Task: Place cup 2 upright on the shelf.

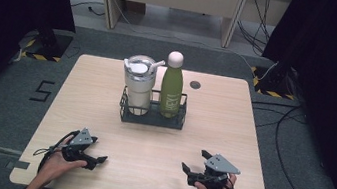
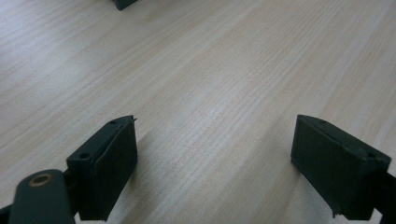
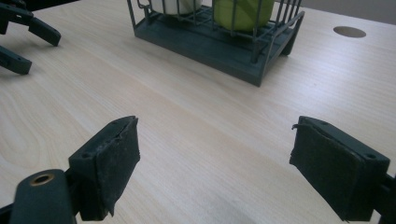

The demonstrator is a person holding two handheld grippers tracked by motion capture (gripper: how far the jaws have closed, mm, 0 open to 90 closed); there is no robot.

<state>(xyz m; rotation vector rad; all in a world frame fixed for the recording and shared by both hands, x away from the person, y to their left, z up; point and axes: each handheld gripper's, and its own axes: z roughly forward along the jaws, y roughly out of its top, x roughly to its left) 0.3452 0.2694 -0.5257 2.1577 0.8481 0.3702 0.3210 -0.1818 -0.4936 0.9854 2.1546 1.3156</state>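
A dark wire basket (image 1: 152, 118) stands at the table's middle, toward the back. Inside it a white tumbler with a lid and straw (image 1: 138, 82) stands on the left and a green bottle with a pale cap (image 1: 172, 87) on the right. The basket (image 3: 219, 44) with the green bottle (image 3: 243, 11) also appears in the right gripper view. My left gripper (image 1: 98, 161) rests open near the front left of the table, held by a hand. My right gripper (image 1: 193, 162) is open at the front right, nothing between its jaws. The left gripper (image 3: 28, 39) appears at the far left of the right gripper view.
The light wooden table (image 1: 102, 115) has a round cable hole (image 1: 195, 84) behind the basket to the right. Dark curtains hang at both sides, and cables lie on the floor at the right (image 1: 280, 141). A desk frame stands beyond the table.
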